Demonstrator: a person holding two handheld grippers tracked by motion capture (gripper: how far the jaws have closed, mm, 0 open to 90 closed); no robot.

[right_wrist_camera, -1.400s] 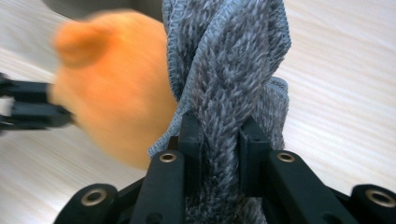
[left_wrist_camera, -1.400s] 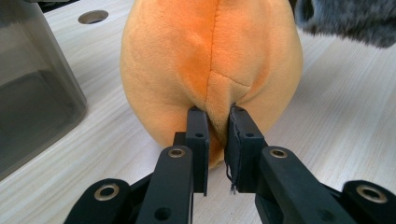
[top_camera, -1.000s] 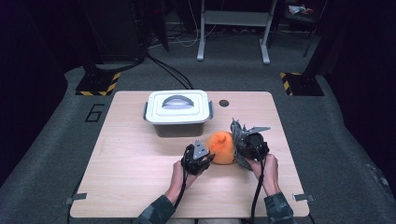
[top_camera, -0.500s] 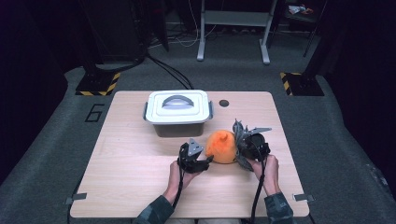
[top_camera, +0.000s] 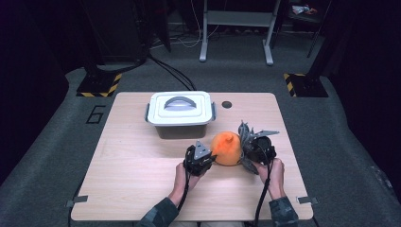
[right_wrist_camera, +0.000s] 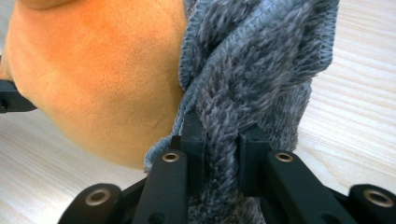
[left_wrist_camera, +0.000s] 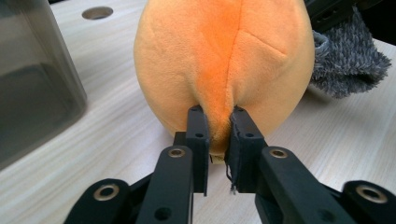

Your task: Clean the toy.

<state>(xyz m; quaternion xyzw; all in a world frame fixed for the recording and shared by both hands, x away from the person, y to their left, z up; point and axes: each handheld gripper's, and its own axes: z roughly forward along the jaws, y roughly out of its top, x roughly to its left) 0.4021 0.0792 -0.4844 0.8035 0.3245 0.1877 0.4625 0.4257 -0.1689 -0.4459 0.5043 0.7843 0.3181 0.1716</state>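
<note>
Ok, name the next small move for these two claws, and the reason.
Probably ease the two apart to tease the grey knit fabric off the orange plush toy. The left claw has just closed and pinches a fold of plush; the right claw is shut on the fabric, which lies against the toy.

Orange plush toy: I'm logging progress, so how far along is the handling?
Done: both grips are set. In hand: the left gripper has just closed, pinching the orange plush toy; the right gripper clamps the grey knitted cloth. Left: the lidded storage box stays unopened.
</note>
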